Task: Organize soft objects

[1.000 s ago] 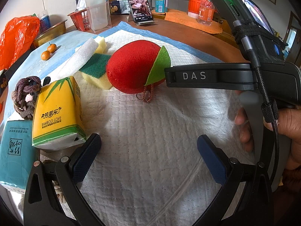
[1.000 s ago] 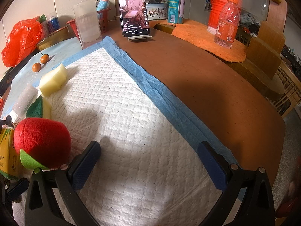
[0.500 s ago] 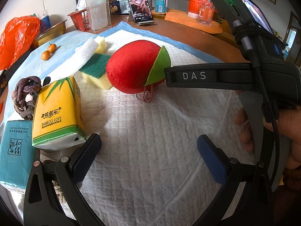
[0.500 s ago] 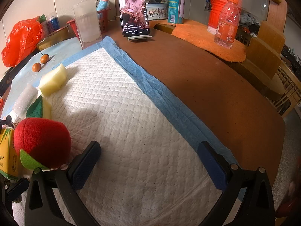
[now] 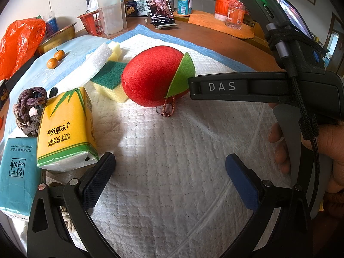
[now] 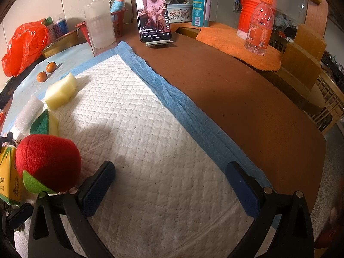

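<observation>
Left wrist view, L to R: teal tissue pack (image 5: 18, 176) w/ Chinese characters and small print too small to read; beside it a yellow tissue pack (image 5: 65, 129) reading "BAMBOO LOVE" under Chinese script, leaning on the white quilted pad (image 5: 172, 161). Behind them a knot of hair ties (image 5: 28, 109). Further back, an orange plastic bag (image 5: 19, 45), a brass bowl (image 5: 58, 39) (contents not visible), two small oranges (image 5: 55, 59) on the blue sheet. A red basket (image 5: 91, 22) holds a clear plastic box (image 5: 111, 16) w/ a white bag sticking up behind it.

Mid-pad: white foam block (image 5: 99, 58), yellow sponge (image 5: 115, 50), green-topped sponge (image 5: 110, 81), then the red plush fruit (image 5: 154, 77) w/ green wedge and a small chain, touching the green-topped sponge.

Left tongs (image 5: 169, 176) spread wide, hovering over bare pad, holding nothing. Right tongs (image 6: 172, 185) also spread, empty, near the plush; its body reads "DAS" from the left view, a hand (image 5: 322, 150) on the grip.

Back of the table (image 6: 236, 99): phone (image 6: 153, 15) on a stand playing video, tin marked "Danisa Butter Cookies" (image 6: 179, 14), teal carton (image 6: 201, 2), orange drink bottle (image 6: 259, 25) on an orange cloth (image 6: 236, 47).
</observation>
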A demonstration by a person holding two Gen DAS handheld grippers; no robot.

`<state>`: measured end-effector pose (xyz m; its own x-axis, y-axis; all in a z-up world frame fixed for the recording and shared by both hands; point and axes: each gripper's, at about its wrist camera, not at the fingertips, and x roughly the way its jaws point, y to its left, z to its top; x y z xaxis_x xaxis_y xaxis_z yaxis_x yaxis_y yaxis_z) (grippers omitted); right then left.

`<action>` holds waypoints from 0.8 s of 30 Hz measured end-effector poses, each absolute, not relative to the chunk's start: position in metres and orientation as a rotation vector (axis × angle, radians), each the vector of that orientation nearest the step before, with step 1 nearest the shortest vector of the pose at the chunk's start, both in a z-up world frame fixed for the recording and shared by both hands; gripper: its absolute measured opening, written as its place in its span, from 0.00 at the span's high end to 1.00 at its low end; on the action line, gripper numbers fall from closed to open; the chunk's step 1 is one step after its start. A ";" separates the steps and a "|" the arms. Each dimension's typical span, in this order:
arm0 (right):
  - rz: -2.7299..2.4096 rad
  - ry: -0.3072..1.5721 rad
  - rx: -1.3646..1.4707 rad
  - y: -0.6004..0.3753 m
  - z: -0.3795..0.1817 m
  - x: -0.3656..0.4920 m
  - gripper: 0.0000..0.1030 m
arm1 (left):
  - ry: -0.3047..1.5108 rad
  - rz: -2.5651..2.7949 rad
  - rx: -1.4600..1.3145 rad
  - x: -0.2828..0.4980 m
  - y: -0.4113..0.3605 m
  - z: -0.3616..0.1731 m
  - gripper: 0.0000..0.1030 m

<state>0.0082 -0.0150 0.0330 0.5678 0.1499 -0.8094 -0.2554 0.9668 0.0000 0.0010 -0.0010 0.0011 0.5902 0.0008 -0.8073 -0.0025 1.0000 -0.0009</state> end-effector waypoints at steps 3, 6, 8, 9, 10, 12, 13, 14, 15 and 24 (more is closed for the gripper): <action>0.239 0.938 -0.122 -0.015 0.033 0.008 0.00 | 0.940 0.002 -0.002 0.001 -0.001 0.001 0.00; 0.239 0.938 -0.122 -0.015 0.033 0.008 0.00 | 0.940 0.002 -0.002 0.001 -0.001 0.001 0.00; 0.239 0.938 -0.122 -0.015 0.033 0.008 0.00 | 0.940 0.002 -0.002 0.001 -0.001 0.001 0.00; 0.239 0.938 -0.122 -0.015 0.033 0.008 0.00 | 0.940 0.002 -0.002 0.001 -0.001 0.001 0.00; 0.239 0.938 -0.122 -0.015 0.033 0.008 0.00 | 0.940 0.002 -0.002 0.001 -0.001 0.001 0.00; 0.239 0.938 -0.121 -0.015 0.033 0.008 0.00 | 0.940 0.002 -0.002 0.001 -0.001 0.001 0.00; 0.239 0.938 -0.122 -0.015 0.033 0.008 0.00 | 0.940 0.002 -0.002 0.001 -0.001 0.001 0.00; 0.239 0.938 -0.122 -0.015 0.033 0.008 0.00 | 0.940 0.002 -0.002 0.001 -0.001 0.001 0.00; 0.239 0.938 -0.122 -0.015 0.033 0.008 0.00 | 0.940 0.002 -0.002 0.001 -0.001 0.001 0.00; 0.239 0.937 -0.122 -0.015 0.033 0.008 0.00 | 0.940 0.017 0.001 -0.001 -0.004 0.000 0.00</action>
